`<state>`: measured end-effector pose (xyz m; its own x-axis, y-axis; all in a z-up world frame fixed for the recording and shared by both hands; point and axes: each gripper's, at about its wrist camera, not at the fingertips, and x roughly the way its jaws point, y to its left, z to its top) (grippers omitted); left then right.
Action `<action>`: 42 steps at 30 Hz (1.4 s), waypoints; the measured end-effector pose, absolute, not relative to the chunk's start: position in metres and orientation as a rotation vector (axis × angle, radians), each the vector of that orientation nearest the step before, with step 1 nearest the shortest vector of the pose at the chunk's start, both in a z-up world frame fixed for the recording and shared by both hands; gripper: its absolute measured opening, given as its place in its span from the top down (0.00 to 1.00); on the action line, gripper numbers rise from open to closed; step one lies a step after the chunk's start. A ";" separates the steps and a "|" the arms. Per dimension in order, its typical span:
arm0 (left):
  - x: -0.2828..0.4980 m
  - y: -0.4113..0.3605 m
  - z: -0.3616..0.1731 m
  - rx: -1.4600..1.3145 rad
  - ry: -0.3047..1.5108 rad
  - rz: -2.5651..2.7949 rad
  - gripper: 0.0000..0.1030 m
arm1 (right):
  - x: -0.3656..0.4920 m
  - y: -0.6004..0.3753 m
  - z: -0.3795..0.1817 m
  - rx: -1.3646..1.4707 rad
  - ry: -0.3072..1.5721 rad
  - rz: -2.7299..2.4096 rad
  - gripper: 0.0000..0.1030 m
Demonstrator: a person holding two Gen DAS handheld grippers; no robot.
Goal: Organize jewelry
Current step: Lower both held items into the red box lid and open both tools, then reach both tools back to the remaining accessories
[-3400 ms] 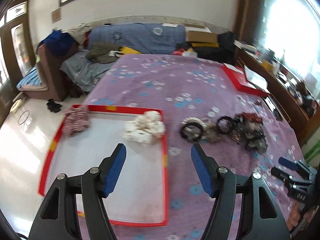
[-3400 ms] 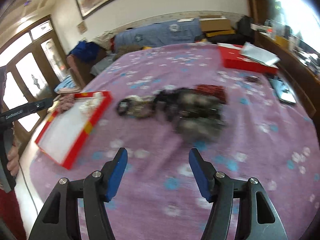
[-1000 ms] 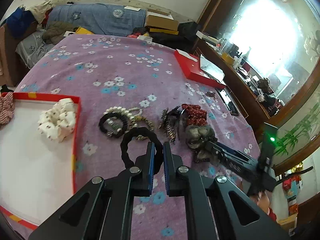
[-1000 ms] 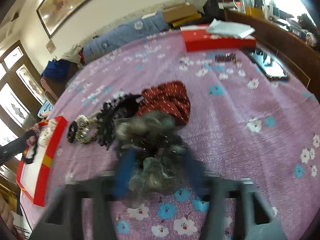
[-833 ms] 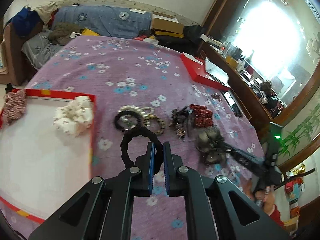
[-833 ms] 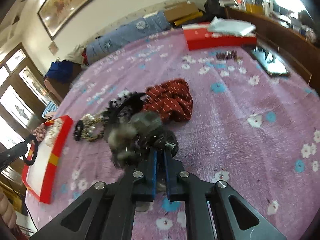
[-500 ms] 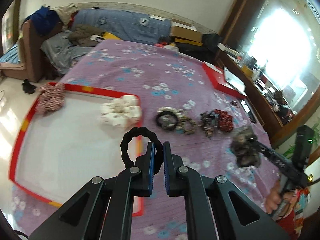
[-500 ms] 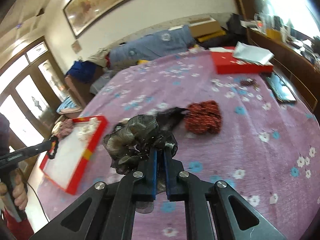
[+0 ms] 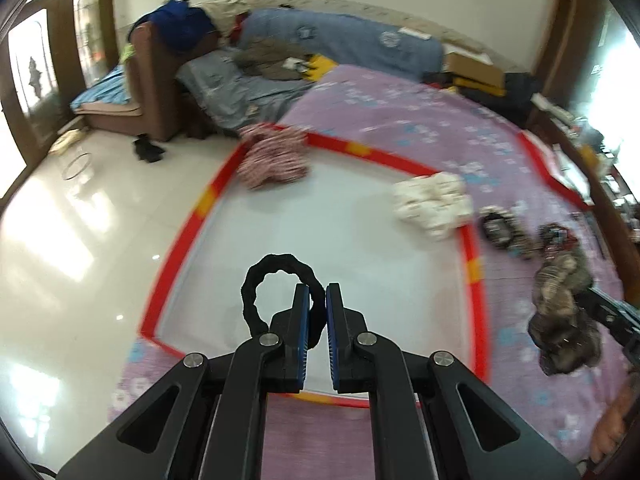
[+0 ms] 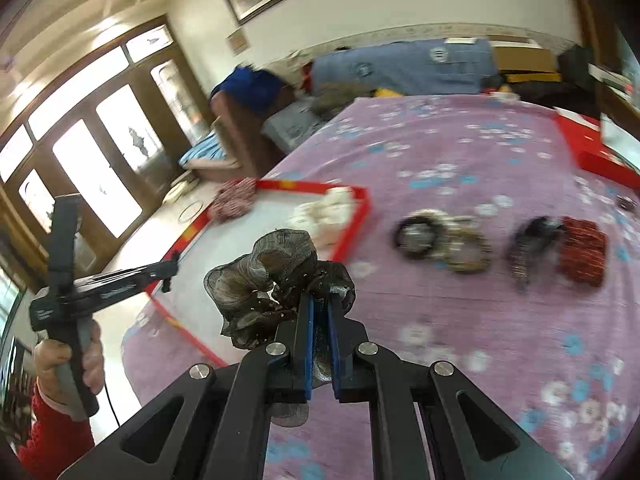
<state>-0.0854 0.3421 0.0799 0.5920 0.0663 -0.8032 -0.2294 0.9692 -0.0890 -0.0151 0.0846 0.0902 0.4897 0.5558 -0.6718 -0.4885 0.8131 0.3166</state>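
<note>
My left gripper is shut on a black ring scrunchie and holds it above the white tray with a red rim. My right gripper is shut on a grey-brown ruffled scrunchie, held above the purple floral cloth near the tray's near corner. It also shows at the right of the left wrist view. In the tray lie a red-white patterned scrunchie and a cream scrunchie.
On the cloth right of the tray lie a black beaded bracelet, a pearl bracelet, a dark hair clip and a red dotted scrunchie. A red box sits far right. The table's left edge drops to a tiled floor.
Both grippers closed on their scrunchies and carried them left. The left one now hangs over the tray; the right one has lifted off the pile toward the tray.
</note>
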 end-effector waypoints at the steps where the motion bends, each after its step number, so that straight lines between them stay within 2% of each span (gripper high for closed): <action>1: -0.085 0.347 0.076 -0.187 0.929 0.189 0.92 | -0.015 0.097 0.087 0.074 0.853 0.647 0.92; 10: -0.093 0.384 0.051 -0.232 0.979 0.222 0.92 | -0.003 0.158 0.051 -0.003 0.944 0.674 0.92; 18: -0.096 0.383 0.054 -0.264 0.964 0.225 0.92 | 0.000 0.174 0.029 -0.049 0.996 0.694 0.91; 19: -0.096 0.382 0.055 -0.266 0.958 0.222 0.89 | -0.001 0.175 0.030 -0.055 0.993 0.693 0.90; 21: -0.100 0.379 0.061 -0.264 0.942 0.218 0.78 | -0.001 0.175 0.031 -0.065 0.983 0.693 0.89; 22: -0.102 0.377 0.064 -0.260 0.932 0.219 0.67 | -0.003 0.176 0.033 -0.066 0.977 0.693 0.89; 23: -0.105 0.374 0.068 -0.255 0.917 0.221 0.60 | -0.003 0.175 0.034 -0.070 0.969 0.692 0.87; 24: -0.106 0.373 0.071 -0.248 0.906 0.224 0.59 | -0.006 0.176 0.036 -0.073 0.965 0.690 0.85; 26: -0.111 0.367 0.079 -0.224 0.885 0.237 0.59 | -0.010 0.174 0.039 -0.075 0.955 0.689 0.71; 29: -0.120 0.362 0.090 -0.205 0.857 0.249 0.57 | -0.015 0.169 0.046 -0.063 0.936 0.700 0.58; 36: -0.140 0.351 0.113 -0.147 0.787 0.328 0.51 | -0.024 0.155 0.064 -0.052 0.884 0.705 0.50; 42: -0.149 0.337 0.125 -0.130 0.757 0.340 0.47 | -0.030 0.123 0.074 -0.016 0.854 0.682 0.49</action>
